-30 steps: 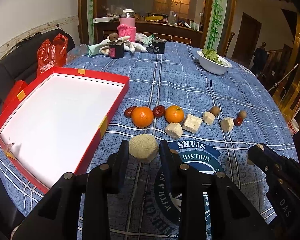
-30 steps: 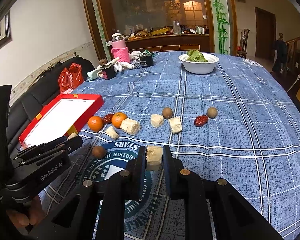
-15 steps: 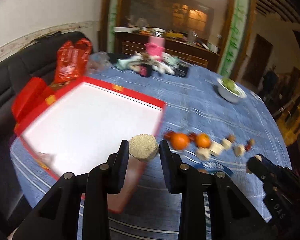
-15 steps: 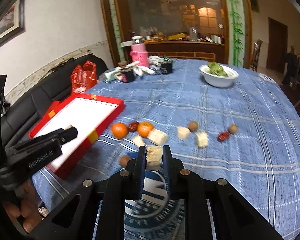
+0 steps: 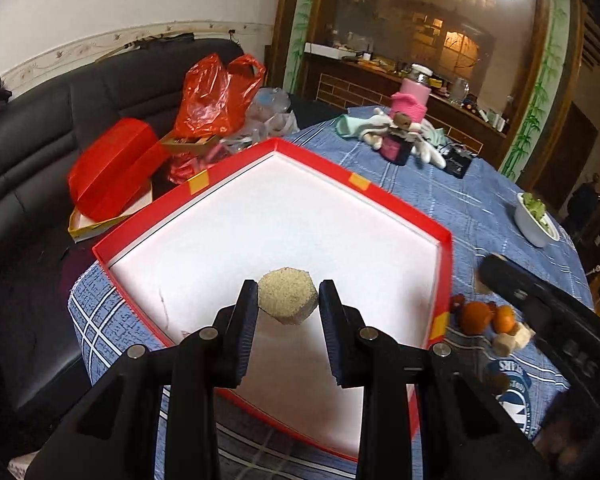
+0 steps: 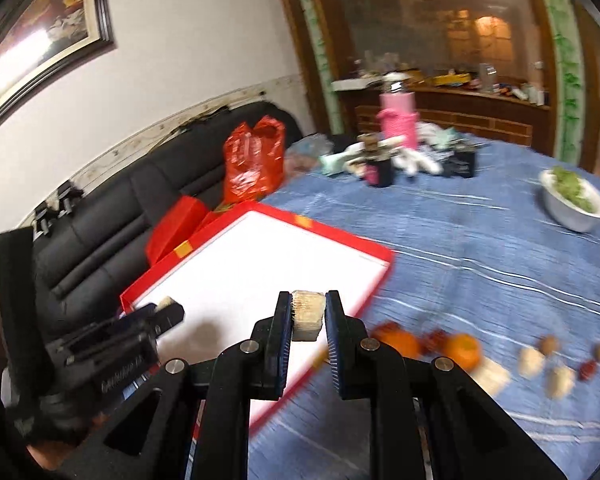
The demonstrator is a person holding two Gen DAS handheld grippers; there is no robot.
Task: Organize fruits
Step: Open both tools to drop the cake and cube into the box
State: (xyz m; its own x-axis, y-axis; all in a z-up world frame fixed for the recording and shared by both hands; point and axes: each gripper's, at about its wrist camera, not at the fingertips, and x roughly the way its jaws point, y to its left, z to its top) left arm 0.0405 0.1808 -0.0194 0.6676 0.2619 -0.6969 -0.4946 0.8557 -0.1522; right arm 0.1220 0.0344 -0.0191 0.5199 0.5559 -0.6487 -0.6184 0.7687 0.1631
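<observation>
Left wrist: tongs (image 5: 288,304) grip, apparently, sugarcane chunk (image 5: 287,301).

Blue-clothed table (image 5: 452,200), red tray (image 5: 380,194), oranges (image 5: 476,317)

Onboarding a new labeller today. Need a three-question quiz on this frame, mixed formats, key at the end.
1. True or false: the red box already holds an orange.
2. What does the left gripper hold over the box?
A. a hexagonal beige block
B. a red date
C. a green leaf
3. Fill in: the right gripper is shut on a small pale ____.

Key:
1. False. The box's white floor is bare; both oranges lie on the blue tablecloth.
2. A, the hexagonal block.
3. Block: the pale block, between its fingers.
</observation>
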